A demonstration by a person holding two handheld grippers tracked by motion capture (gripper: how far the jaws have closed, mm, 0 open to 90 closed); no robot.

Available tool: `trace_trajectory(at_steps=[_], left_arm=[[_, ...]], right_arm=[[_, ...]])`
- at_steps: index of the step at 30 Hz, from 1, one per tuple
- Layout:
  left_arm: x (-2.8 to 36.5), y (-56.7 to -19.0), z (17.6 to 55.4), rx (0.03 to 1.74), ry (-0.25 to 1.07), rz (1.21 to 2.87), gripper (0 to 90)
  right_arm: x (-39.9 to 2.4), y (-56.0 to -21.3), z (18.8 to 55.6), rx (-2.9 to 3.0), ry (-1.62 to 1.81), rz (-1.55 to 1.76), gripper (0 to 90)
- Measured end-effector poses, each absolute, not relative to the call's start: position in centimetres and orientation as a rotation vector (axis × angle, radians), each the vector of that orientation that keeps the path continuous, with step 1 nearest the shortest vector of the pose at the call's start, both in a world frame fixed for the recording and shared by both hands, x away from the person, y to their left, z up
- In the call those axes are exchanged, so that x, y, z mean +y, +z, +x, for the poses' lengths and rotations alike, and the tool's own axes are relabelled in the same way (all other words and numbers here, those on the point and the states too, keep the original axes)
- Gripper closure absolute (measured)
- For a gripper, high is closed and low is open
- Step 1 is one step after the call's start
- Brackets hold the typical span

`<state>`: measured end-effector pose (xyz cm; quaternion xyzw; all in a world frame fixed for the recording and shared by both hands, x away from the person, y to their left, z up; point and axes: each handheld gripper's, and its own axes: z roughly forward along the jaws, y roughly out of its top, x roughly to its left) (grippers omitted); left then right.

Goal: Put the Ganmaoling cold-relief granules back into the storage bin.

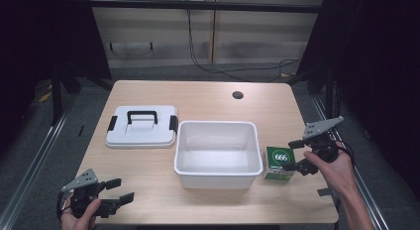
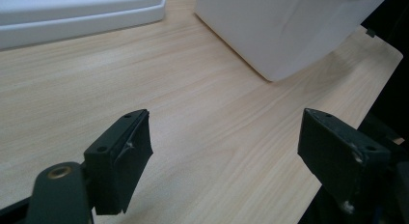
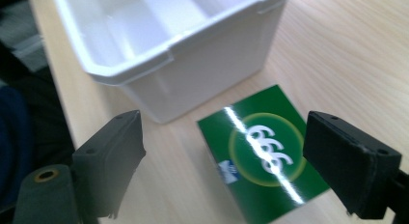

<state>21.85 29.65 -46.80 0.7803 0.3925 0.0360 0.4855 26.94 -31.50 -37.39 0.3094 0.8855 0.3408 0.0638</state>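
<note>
Far left, near the front edge of the table (image 1: 148,190), the left hand-held gripper (image 1: 120,191) sits in the person's left hand (image 1: 79,216), jaws spread wide w/ nothing btwn them; the left gripper view shows only bare wood in the gap. Behind it, toward the back-left, a white lid (image 1: 142,127) w/ a black handle and black side clips lies flat on the table, apart from the bin. At centre, the white bin (image 1: 218,178) stands upright and open, inside looks empty. Just beside its right wall sits a green box (image 1: 280,163) marked "666" in a pale ring, flat on the table; can't tell if it touches the bin. Right of that, the right hand-held gripper (image 1: 297,155) is held in the person's right hand (image 1: 336,166), jaws wide open either side of the box. In the right gripper view the green box (image 3: 264,154) lies in the gap btwn the jaws, not pinched, w/ the bin's corner (image 3: 169,50) close behind it.
</note>
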Motion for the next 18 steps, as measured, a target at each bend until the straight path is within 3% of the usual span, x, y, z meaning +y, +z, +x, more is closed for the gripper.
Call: trace_trajectory(at_steps=[18], left_arm=[[29.7, -46.8, 21.8, 0.955, 0.089, 1.9, 19.3]], right_arm=[[-29.6, -36.3, 28.8, 2.866, 0.814, 0.682, 13.6]])
